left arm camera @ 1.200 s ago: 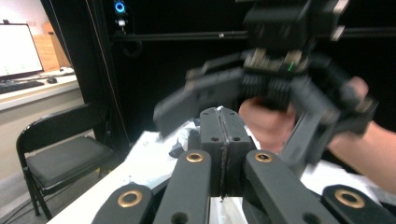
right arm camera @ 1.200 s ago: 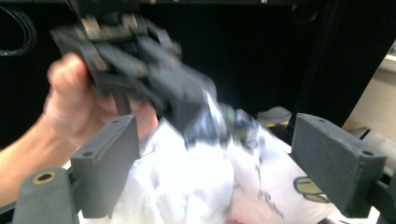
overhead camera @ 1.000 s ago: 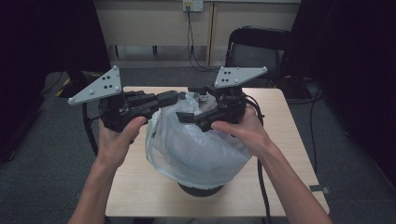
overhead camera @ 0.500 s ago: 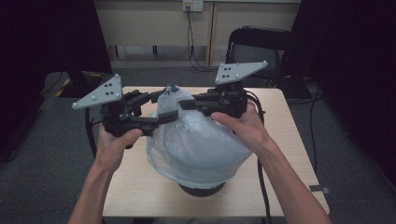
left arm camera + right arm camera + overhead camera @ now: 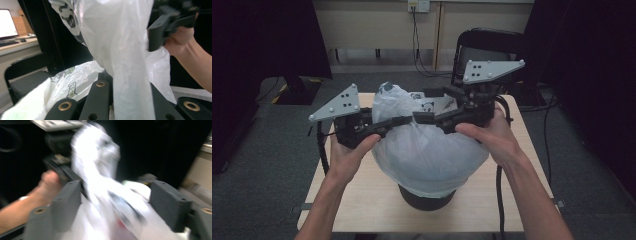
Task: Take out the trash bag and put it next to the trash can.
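Now left gripper [image 5: 404,121] pinched on white plastic bag [image 5: 427,150], right gripper [image 5: 424,118] (blurred) wide around it.

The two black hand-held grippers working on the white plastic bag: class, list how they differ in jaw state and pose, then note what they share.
The left gripper is shut on a strip of the white plastic bag; the right gripper has open jaws, just opening, with the bag between them unpinched. In the high view the left gripper sits lower and nearer; the right gripper is higher and farther back. Both are black, carry a grey three-cornered plate and meet above the bag.
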Demonstrator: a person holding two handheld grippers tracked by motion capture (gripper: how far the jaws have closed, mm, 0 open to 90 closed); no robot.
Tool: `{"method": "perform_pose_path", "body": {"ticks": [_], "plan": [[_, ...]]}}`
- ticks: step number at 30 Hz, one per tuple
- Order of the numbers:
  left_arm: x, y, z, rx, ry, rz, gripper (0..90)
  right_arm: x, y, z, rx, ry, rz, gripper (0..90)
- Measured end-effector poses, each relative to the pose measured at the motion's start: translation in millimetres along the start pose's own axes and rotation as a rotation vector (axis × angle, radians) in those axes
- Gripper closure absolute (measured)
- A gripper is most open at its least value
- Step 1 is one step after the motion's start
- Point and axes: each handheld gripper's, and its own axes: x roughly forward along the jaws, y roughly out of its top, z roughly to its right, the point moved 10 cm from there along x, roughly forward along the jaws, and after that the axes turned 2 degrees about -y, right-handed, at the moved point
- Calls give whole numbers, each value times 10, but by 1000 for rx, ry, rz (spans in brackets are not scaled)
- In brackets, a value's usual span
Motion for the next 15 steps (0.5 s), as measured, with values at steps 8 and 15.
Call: {"method": "perform_pose_path", "body": {"ticks": [8, 15], "plan": [[-164, 161, -22, 5, 0, 38, 862, -151, -160, 151, -27, -60, -33, 167], [-164, 136, 16, 14, -39, 22, 704, -127, -210, 95, -82, -21, -48, 848]]}}
